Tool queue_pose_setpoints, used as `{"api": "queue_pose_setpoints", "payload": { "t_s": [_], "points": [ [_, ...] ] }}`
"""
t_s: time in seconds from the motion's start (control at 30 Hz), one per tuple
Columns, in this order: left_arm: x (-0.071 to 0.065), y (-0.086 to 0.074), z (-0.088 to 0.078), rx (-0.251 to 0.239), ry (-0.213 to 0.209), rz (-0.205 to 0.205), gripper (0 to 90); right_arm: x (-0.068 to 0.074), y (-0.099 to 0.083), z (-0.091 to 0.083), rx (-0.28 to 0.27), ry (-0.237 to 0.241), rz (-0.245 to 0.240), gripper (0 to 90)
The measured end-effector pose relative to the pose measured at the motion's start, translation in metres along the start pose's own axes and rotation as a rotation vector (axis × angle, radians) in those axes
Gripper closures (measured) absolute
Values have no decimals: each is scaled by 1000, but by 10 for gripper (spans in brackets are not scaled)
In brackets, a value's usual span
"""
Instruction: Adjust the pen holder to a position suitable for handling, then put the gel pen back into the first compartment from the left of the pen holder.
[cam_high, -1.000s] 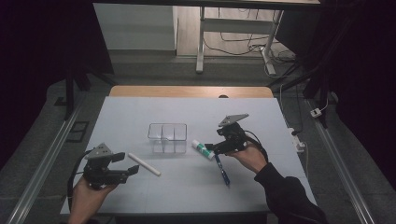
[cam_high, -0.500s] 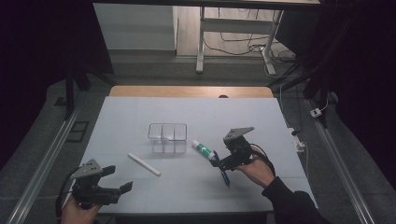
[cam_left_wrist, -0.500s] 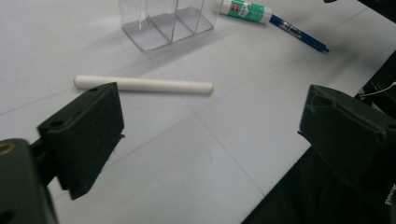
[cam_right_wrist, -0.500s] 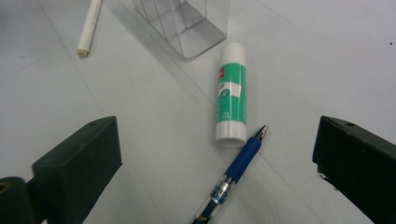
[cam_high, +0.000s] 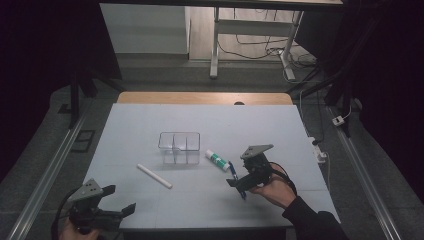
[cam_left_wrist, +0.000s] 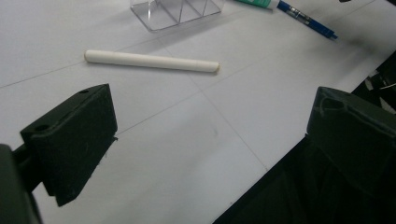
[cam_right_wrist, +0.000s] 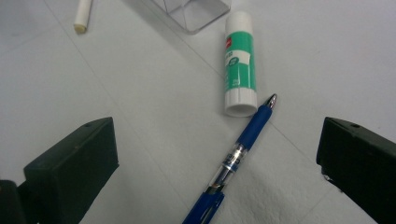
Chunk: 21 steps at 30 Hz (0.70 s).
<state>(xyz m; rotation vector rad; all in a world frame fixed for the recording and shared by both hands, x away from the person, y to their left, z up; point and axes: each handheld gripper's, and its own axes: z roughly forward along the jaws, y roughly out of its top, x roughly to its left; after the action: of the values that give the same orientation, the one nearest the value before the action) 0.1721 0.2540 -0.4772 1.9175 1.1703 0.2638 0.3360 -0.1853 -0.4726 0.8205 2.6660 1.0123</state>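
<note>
White tabletop (cam_high: 280, 130): both grippers, left (cam_high: 107, 212) and right (cam_high: 239, 181), are being shown drawn back since earlier, jaws just opened wide, empty; blue pen (cam_right_wrist: 233, 156) is lying between the right jaws.

White table (cam_high: 150, 210) w/ clear organizer (cam_high: 179, 147), white stick (cam_high: 154, 176), glue stick (cam_high: 217, 160) & blue pen (cam_high: 237, 181) on it

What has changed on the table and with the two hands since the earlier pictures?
Both hands drew back toward the near edge. The left tongs, jaws just opened wide, left the white stick and now hang at the table corner. The right tongs opened too, with the pen lying free between the jaws. Stick, pen, glue stick and clear box stayed put.
</note>
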Motion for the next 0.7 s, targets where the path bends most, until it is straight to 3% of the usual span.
{"api": "queue_pose_setpoints", "payload": {
  "t_s": [0.13,0.2,0.37,0.53,0.7],
  "points": [
    [1,0,0,3,6,2,15,4,-1,4,32,1,-21,10],
    [1,-1,0,1,5,1,14,6,-1,5,42,6,-34,81],
    [2,-1,-1,-4,4,-5,1,7,-4,3,61,52,-38,358],
    [2,-1,0,10,1,-5,0,7,-7,3,110,88,-76,687],
    [2,-1,1,15,0,-8,0,10,-10,6,147,98,-97,894]
  ]
}}
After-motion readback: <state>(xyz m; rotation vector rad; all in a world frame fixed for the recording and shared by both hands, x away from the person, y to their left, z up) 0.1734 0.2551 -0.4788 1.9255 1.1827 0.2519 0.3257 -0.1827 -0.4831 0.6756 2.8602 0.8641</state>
